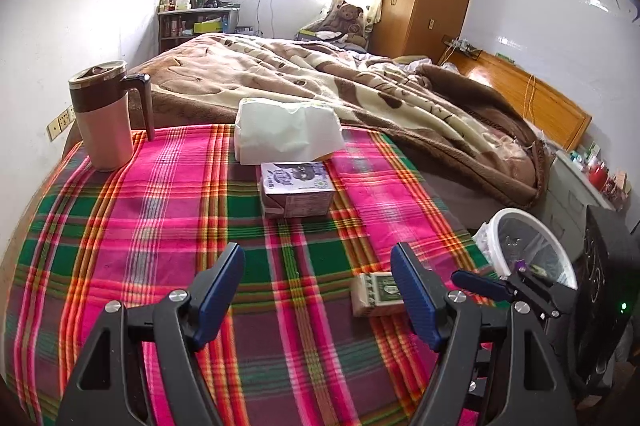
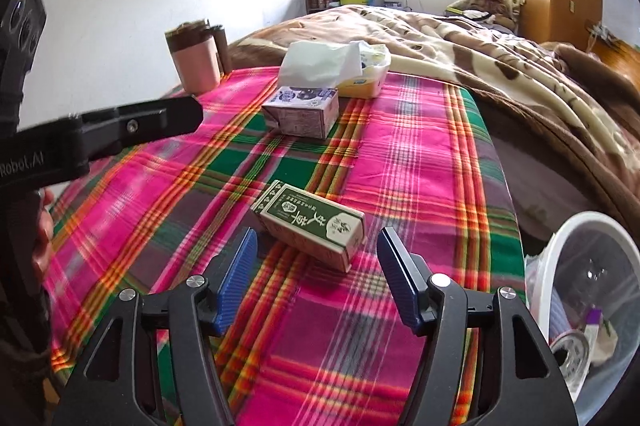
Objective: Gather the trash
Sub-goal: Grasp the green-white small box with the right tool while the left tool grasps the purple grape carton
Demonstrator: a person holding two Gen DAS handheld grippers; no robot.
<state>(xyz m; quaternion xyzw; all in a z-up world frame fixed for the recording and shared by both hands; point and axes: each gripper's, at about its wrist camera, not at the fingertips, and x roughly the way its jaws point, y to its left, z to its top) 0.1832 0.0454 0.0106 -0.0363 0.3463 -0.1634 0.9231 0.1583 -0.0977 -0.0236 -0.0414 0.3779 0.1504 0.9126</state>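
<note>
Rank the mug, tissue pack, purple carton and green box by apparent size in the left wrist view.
1. Tissue pack
2. Mug, close to the tissue pack
3. Purple carton
4. Green box, partly hidden behind the left gripper, so unsure.

The left gripper (image 1: 318,286) hovers over the plaid tabletop (image 1: 160,226), fingers (image 1: 222,290) spread wide. At twelve o'clock lies a purple carton (image 1: 296,189), a tissue pack (image 1: 286,135) behind it. A green box (image 1: 376,294) touches the right finger; a mug (image 1: 106,117) stands at ten o'clock.
</note>
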